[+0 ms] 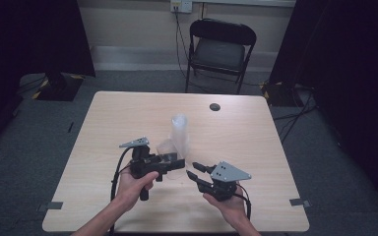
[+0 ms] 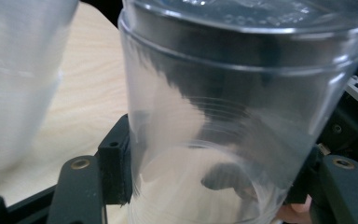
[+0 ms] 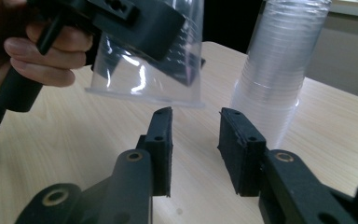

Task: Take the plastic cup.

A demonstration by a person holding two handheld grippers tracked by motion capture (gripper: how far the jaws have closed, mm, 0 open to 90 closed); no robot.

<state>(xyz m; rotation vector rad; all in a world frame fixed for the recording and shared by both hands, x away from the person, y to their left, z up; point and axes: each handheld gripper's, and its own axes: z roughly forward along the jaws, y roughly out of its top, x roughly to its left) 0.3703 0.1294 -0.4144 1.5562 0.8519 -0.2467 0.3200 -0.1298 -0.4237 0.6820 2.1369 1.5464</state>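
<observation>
My left gripper (image 1: 174, 164) is shut on a single clear plastic cup (image 1: 166, 147), which hangs tilted just above the table with its rim turned down. In the left gripper view the black pads (image 2: 116, 163) press on both sides of the cup (image 2: 242, 116). A tall stack of clear cups (image 1: 179, 130) stands upside down on the light wooden table (image 1: 128, 113), just behind the held cup. My right gripper (image 1: 193, 169) sits to the right of the cup. Its jaws (image 3: 196, 140) stand open and bare, aimed between the cup (image 3: 140, 74) and the stack (image 3: 275, 70).
A dark round grommet (image 1: 214, 106) sits in the table top near the far edge. A black folding chair (image 1: 219, 49) stands behind the table. Dark curtains hang at both sides, and cables run along the floor at the right.
</observation>
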